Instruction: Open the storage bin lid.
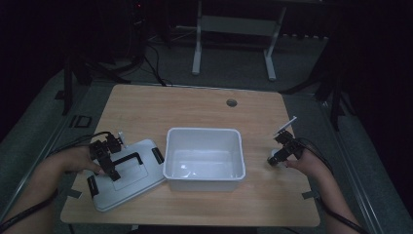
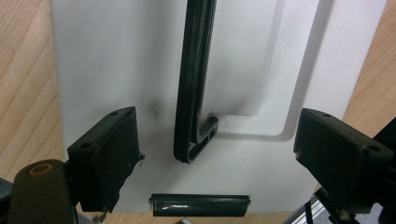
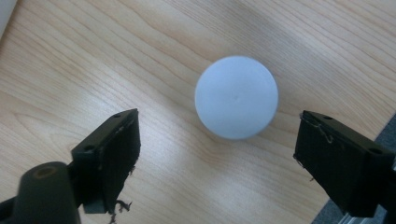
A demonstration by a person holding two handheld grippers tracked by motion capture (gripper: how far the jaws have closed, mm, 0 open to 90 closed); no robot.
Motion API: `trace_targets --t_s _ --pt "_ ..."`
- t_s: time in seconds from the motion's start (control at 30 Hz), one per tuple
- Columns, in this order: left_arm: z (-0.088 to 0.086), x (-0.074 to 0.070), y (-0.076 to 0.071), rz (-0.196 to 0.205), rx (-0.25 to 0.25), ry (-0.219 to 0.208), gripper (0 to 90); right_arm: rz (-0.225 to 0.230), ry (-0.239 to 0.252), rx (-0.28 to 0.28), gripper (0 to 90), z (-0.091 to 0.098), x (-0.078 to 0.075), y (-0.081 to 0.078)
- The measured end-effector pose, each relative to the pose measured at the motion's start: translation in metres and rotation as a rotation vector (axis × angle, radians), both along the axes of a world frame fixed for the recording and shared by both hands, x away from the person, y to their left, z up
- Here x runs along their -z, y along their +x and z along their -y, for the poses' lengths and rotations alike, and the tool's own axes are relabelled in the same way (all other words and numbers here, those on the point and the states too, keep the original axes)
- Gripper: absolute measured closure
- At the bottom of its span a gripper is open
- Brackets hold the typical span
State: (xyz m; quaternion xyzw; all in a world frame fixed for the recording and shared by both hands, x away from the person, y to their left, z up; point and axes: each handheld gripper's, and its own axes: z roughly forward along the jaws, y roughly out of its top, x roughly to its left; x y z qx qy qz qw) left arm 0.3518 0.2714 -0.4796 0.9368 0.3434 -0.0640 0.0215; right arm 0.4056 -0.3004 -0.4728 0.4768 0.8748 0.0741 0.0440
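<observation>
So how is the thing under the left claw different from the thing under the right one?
The lid under the left gripper is a broad, flat rectangular panel; the ball under the right gripper is small and round. The lid carries a black handle and black latches; the ball is plain. The lid spreads past the left jaws, while the ball fits between the right ones. Both are whitish, lie on the wooden table and are ungripped.

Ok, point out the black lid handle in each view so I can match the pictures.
High view: black handle lies on the grey lid, left of the white bin, by the left tool.
Left gripper view: centre, running upward, between open jaws.
Right gripper view: absent.
Shared landmark: the wooden table.
</observation>
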Motion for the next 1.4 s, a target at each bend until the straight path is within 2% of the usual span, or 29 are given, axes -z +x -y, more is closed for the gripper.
trace_targets --t_s 0.1,0.17,0.3,0.37,0.53,0.77,0.93,1.07,1.3,1.4 --pt "0.002 0.002 0.0 -0.004 0.007 -0.006 14.6 -0.013 0.009 -0.002 21.2 -0.001 0.002 0.004" --pt "0.002 0.003 0.001 -0.007 0.01 -0.004 14.8 -0.018 0.004 0.002 21.5 -0.001 0.004 0.007" --pt "0.002 0.003 0.001 -0.008 0.01 -0.005 14.9 -0.018 -0.014 0.008 23.4 -0.004 0.007 0.012" --pt "0.002 0.004 0.001 -0.008 0.011 -0.004 14.8 -0.018 -0.036 -0.007 28.3 -0.006 0.008 0.015" --pt "0.0 0.004 0.002 -0.01 0.002 -0.012 16.0 -0.043 -0.077 -0.044 34.0 -0.012 0.012 0.02" --pt "-0.003 0.005 0.001 -0.01 0.0 -0.003 16.1 -0.062 -0.092 -0.039 39.0 -0.017 0.013 0.026" --pt "-0.001 0.006 0.0 -0.012 0.01 -0.001 16.1 -0.076 -0.097 -0.036 39.0 -0.017 0.014 0.026" --pt "0.001 0.006 -0.001 -0.009 0.017 0.003 16.0 -0.077 -0.083 -0.027 38.6 -0.016 0.015 0.025" --pt "0.001 0.008 -0.001 -0.014 0.016 0.004 16.0 -0.089 -0.102 -0.032 38.7 -0.013 0.017 0.024" --pt "0.003 0.009 -0.001 -0.015 0.019 0.004 16.1 -0.079 -0.101 -0.027 48.9 -0.012 0.017 0.025"
